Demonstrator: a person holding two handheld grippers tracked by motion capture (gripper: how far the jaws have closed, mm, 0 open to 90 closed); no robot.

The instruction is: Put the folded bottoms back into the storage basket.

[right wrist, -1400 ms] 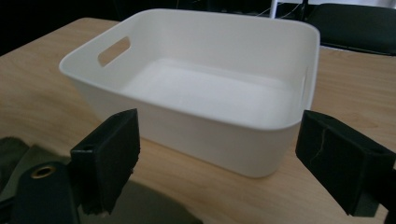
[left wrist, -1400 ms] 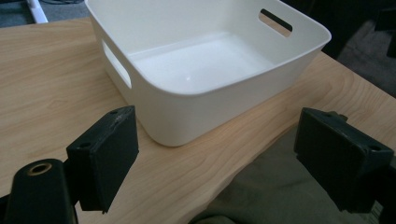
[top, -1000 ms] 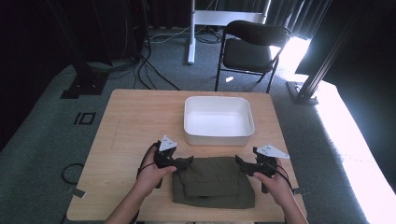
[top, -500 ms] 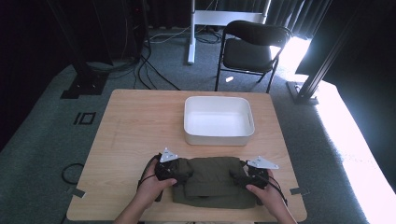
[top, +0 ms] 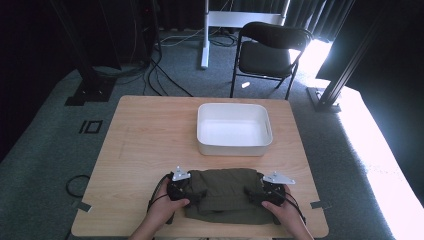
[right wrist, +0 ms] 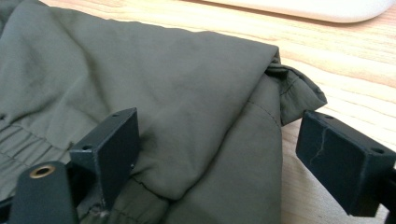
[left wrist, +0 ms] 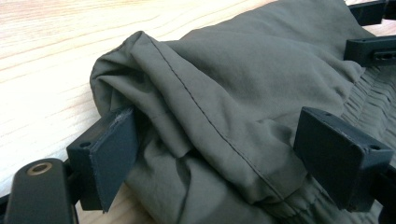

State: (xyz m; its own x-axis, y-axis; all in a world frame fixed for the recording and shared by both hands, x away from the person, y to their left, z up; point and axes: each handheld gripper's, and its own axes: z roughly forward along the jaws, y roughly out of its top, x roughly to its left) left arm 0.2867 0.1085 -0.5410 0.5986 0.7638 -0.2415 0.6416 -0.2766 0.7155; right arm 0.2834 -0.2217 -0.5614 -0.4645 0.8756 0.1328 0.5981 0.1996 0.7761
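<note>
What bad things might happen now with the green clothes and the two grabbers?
The left gripper and right gripper are open around thick folds of the olive garment, so they may pinch just the top layer and the fold could fall open. The garment lies near the table edge and might slide off.

Quick count: one folded olive garment (top: 223,195) on the tabletop (top: 145,145), one white tub (top: 234,129) further back, two grippers, left (top: 192,192) and right (top: 252,194), with two hands on them, and one black folding chair (top: 270,52) on the floor beyond.
</note>
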